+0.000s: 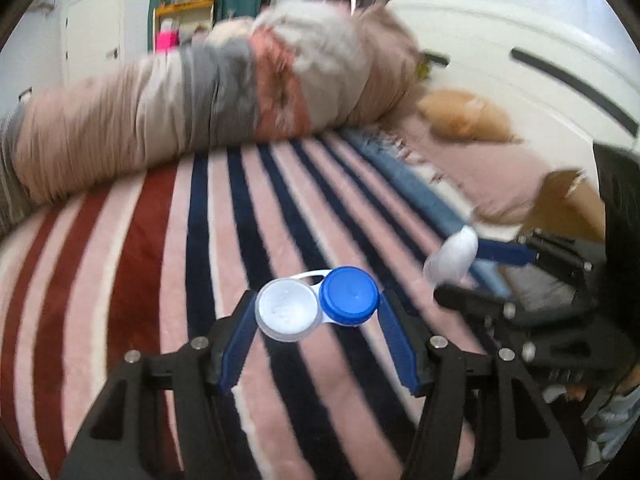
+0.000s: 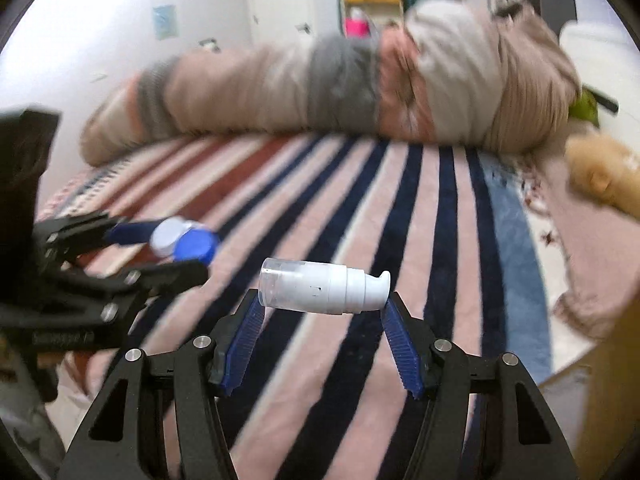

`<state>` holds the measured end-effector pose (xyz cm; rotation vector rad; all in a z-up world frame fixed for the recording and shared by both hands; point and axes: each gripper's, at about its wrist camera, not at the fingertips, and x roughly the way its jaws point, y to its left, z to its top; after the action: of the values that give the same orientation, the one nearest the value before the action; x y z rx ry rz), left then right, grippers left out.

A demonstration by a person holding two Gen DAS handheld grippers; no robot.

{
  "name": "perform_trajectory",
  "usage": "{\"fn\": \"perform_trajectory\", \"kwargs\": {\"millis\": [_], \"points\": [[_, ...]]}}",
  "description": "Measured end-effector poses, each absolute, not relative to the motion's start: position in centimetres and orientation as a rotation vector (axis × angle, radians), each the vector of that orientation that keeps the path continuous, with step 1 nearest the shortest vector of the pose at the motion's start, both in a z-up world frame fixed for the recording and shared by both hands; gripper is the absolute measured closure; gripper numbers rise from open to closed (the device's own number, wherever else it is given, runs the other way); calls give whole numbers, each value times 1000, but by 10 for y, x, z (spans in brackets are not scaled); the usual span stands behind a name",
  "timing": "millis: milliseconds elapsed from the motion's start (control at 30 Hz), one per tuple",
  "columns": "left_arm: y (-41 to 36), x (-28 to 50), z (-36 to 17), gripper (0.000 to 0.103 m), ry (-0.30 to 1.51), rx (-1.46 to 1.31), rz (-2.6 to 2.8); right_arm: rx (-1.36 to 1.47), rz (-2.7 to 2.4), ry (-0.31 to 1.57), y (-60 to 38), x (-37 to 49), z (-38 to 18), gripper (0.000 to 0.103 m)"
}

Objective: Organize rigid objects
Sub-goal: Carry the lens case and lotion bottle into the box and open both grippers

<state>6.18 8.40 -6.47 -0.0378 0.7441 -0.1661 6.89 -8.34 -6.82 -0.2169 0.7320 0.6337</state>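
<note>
My left gripper (image 1: 318, 304) is shut on a contact lens case (image 1: 316, 306) with one white cap and one blue cap, held above the striped blanket (image 1: 160, 240). My right gripper (image 2: 322, 300) is shut on a small white pump bottle (image 2: 320, 292), held sideways between its blue pads. The right gripper with the bottle (image 1: 452, 258) shows at the right of the left wrist view. The left gripper with the lens case (image 2: 184, 240) shows at the left of the right wrist view. Both views are motion-blurred.
A long rolled bolster in beige, grey and pink (image 1: 200, 100) lies across the far side of the bed. An orange plush toy (image 1: 464, 116) lies at the right by a white headboard (image 1: 520, 52). A pink blanket (image 2: 592, 240) is bunched at the right.
</note>
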Motion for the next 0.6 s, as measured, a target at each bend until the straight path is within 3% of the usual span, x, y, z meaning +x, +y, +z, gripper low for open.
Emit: {"fn": "perform_trajectory", "kwargs": {"millis": [267, 600], "points": [[5, 24, 19, 45, 615, 42, -312, -249, 580, 571, -150, 0, 5, 46], [-138, 53, 31, 45, 655, 108, -568, -286, 354, 603, -275, -6, 9, 46]]}}
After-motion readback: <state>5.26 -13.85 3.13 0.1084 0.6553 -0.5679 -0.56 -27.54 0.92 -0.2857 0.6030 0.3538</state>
